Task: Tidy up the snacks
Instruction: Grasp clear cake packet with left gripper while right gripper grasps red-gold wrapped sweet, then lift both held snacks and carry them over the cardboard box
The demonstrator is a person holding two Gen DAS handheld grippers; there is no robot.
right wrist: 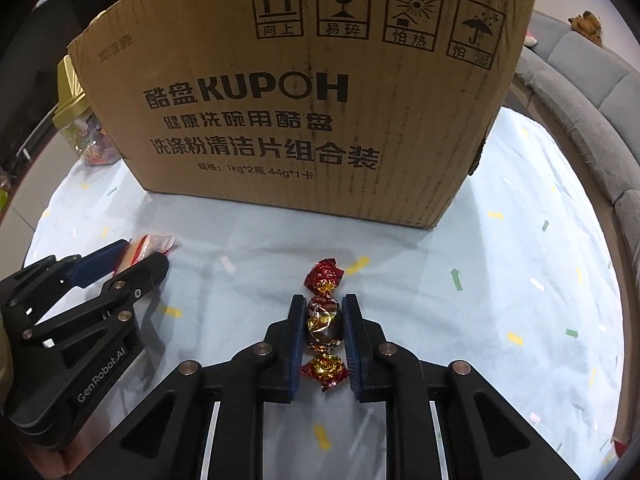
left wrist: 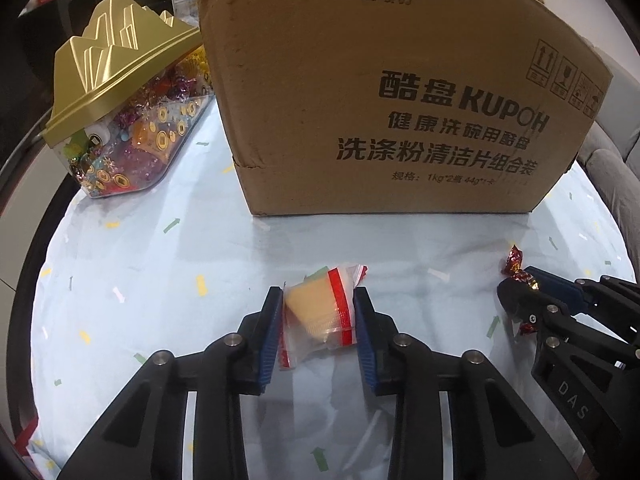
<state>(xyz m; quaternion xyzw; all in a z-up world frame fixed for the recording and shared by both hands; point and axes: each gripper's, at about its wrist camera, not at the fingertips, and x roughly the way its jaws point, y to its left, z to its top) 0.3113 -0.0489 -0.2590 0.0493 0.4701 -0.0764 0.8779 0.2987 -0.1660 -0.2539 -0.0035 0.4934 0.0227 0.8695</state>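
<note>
Pick-up step: left tongs (left wrist: pixel 318 312) clamped the bagged jelly cup (left wrist: pixel 320 314), right tongs (right wrist: pixel 323 326) clamped the foil candy (right wrist: pixel 323 322); next, lift both off the table (right wrist: pixel 500 280) toward the cardboard box (right wrist: pixel 304 92).

Left gripper (left wrist: pixel 319 312) sits bottom centre of its view, angled down, blue pads pressed on both sides of a jelly packet (left wrist: pixel 320 316). Right gripper (right wrist: pixel 323 322) likewise bottom centre of its view, angled down, pads clamped on a foil candy (right wrist: pixel 323 326). Each shows at the lower edge of the other's view, side by side.
</note>
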